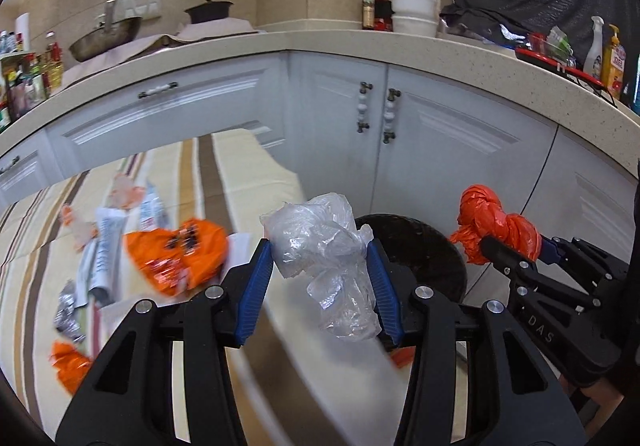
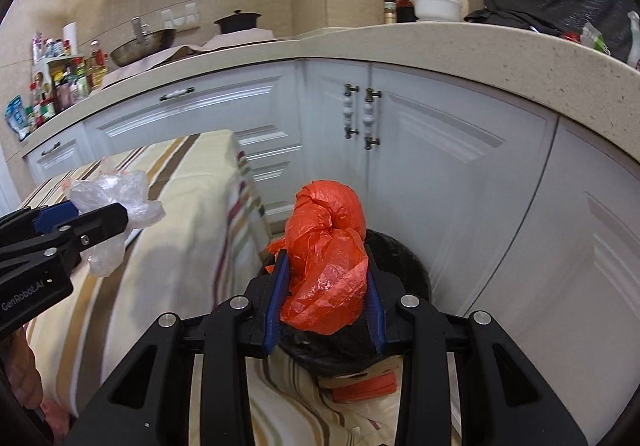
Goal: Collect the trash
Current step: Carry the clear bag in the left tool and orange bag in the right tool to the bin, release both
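My left gripper [image 1: 320, 258] is shut on a crumpled clear plastic bag [image 1: 324, 246] and holds it above the table's right edge, next to a black trash bin [image 1: 424, 250] on the floor. My right gripper [image 2: 326, 270] is shut on a knotted orange plastic bag [image 2: 328, 242] and holds it above the same bin [image 2: 404, 266]. The right gripper shows in the left wrist view [image 1: 516, 250] with the orange bag [image 1: 492, 222]. The left gripper shows in the right wrist view [image 2: 100, 222] with the clear bag [image 2: 116, 198].
A striped tablecloth [image 1: 224, 174] covers the table. On it lie an orange wrapper [image 1: 176, 254], white paper wrappers [image 1: 104, 246], crumpled foil [image 1: 68, 310] and orange scraps [image 1: 68, 362]. White cabinets [image 1: 440, 150] under a beige counter [image 1: 360, 42] stand behind the bin.
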